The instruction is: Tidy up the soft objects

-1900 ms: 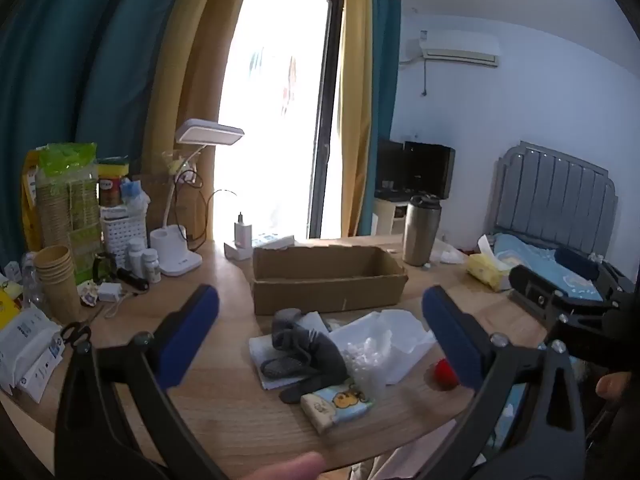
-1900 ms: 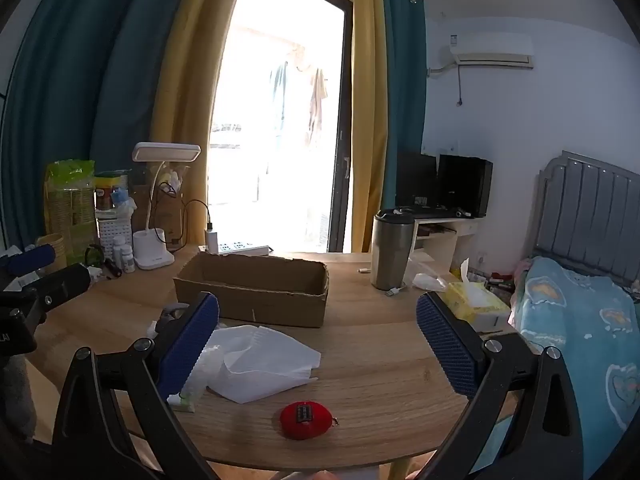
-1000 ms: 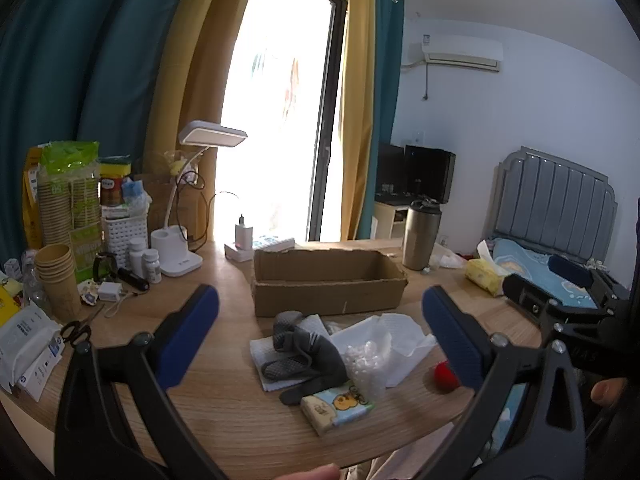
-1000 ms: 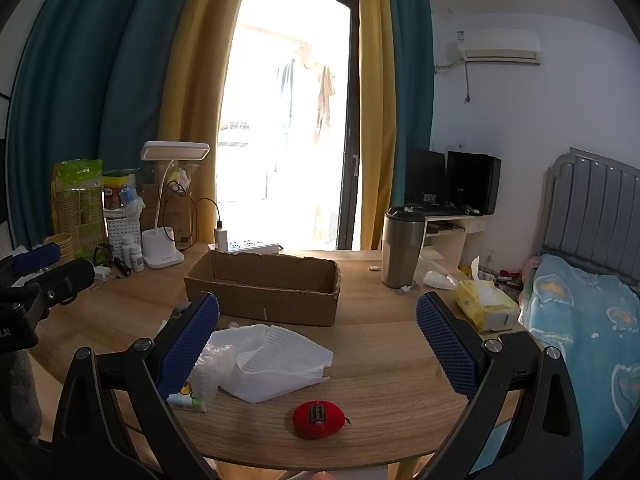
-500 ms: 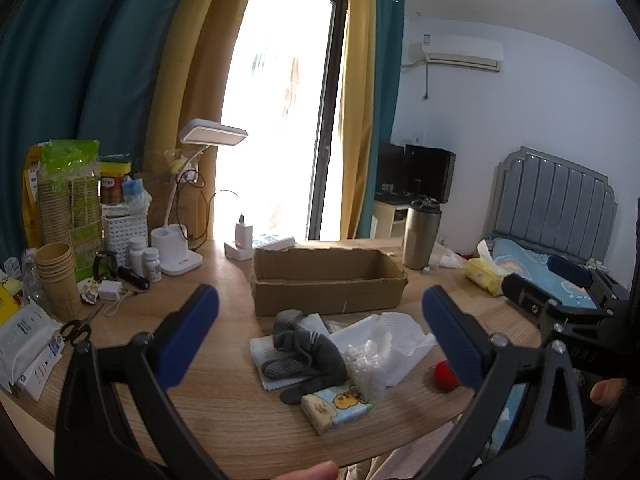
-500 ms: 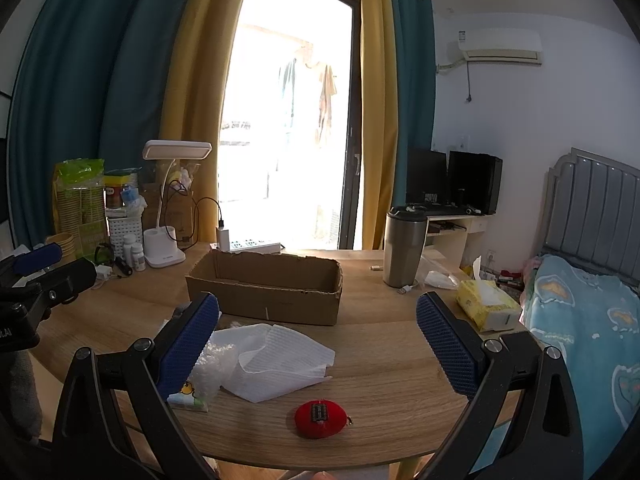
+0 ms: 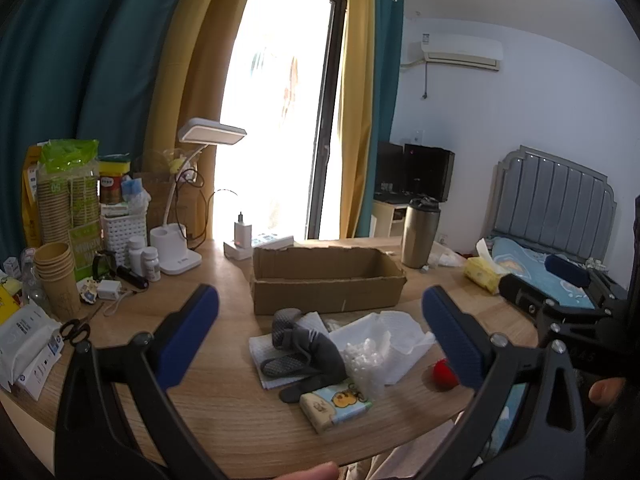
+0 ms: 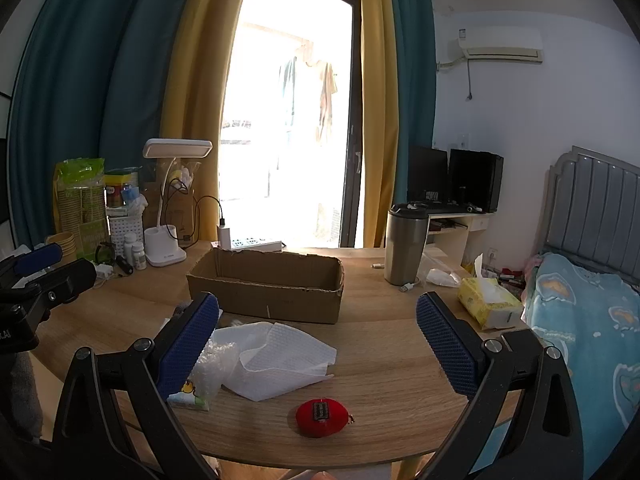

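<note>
Soft objects lay in a heap at the near edge of the table (image 8: 384, 360): a tissue pack (image 7: 336, 402), bubble wrap (image 7: 366, 364), grey socks (image 7: 304, 350), white cloths (image 8: 276, 354), a red pouch (image 8: 322, 417). We held both grippers, left (image 7: 320, 338) and right (image 8: 318, 338), above them, jaws wide and empty. Behind sat the open box (image 8: 266, 284), nothing visible inside. We judged 2 risks: grabbing tangled layers together, or knocking the pouch off the edge.

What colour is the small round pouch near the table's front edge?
Red, with a dark patch on top. The pouch shows best in the right wrist view.
</note>
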Demonstrator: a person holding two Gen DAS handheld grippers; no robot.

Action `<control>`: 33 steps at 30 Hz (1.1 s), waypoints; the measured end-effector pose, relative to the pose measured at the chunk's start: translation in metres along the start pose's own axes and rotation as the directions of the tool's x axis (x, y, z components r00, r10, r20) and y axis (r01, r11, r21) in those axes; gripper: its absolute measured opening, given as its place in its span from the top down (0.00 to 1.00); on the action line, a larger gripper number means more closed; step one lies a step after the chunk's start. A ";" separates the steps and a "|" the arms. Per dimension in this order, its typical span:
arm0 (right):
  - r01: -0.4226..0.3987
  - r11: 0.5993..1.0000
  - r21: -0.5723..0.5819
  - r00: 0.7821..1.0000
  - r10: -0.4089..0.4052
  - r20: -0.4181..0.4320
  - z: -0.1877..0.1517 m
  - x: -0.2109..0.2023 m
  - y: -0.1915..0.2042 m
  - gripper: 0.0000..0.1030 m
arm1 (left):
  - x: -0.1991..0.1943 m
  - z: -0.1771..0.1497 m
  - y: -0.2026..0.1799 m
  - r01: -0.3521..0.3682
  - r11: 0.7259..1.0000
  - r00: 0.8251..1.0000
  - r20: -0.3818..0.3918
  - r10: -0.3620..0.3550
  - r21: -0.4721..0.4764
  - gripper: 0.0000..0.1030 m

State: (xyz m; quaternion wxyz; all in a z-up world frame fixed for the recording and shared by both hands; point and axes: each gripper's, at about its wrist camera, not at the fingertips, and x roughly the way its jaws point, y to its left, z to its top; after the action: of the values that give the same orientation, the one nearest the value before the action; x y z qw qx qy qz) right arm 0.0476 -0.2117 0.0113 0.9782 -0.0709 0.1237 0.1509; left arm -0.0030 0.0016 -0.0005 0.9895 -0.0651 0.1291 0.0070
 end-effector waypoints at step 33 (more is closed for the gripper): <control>-0.004 1.000 0.004 1.000 0.004 -0.008 -0.003 -0.001 0.000 0.02 | 0.000 0.000 0.000 -0.001 1.000 1.000 -0.001 0.001 -0.002 0.00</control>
State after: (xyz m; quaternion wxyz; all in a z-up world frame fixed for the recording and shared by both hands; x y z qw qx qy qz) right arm 0.0463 -0.2122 0.0086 0.9775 -0.0694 0.1280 0.1523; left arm -0.0027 0.0019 -0.0007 0.9893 -0.0659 0.1298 0.0075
